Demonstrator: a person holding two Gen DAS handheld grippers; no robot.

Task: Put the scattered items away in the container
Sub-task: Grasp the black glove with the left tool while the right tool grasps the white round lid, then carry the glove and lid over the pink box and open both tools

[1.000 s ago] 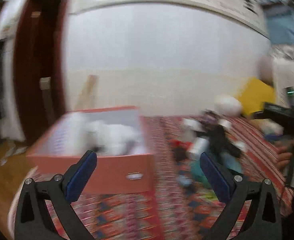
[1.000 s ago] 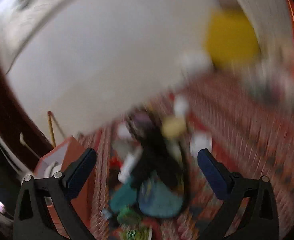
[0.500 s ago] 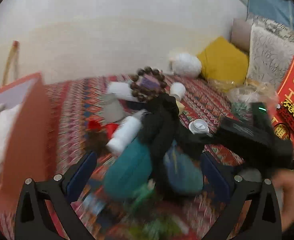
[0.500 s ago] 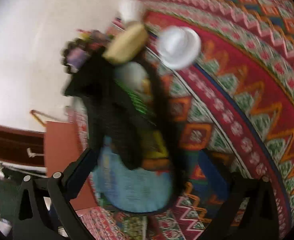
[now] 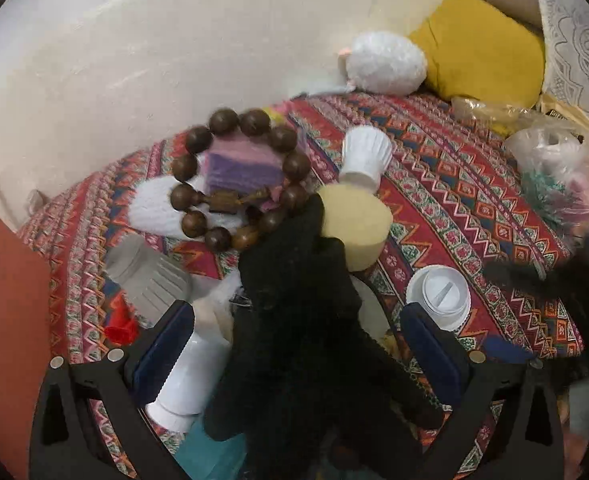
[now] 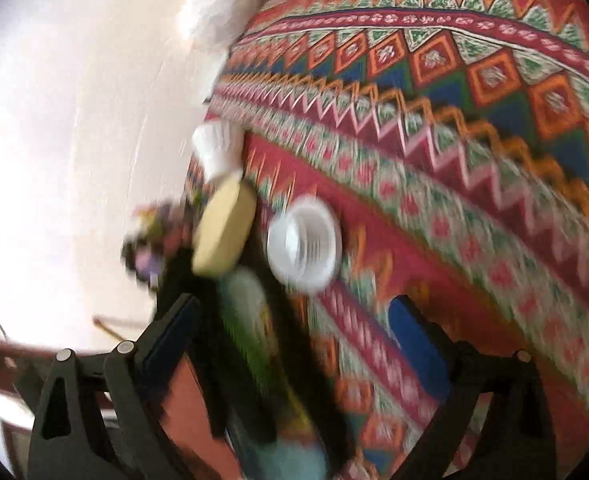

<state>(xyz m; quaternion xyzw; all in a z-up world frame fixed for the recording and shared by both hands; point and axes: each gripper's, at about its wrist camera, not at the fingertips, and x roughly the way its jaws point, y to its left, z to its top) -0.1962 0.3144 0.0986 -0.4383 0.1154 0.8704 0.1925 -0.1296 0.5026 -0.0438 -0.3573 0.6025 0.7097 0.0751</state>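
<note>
Black glove sits between my left gripper, fingers spread, nothing pinched. I'd sink lower and pinch the bunched middle, avoiding the beads ahead. Box is at far left. Left gripper tilts steeply down. Right gripper is rolled, closing from wide over blurred pile, pads touching nothing.

Right hand-held gripper closing above patterned cloth.
</note>
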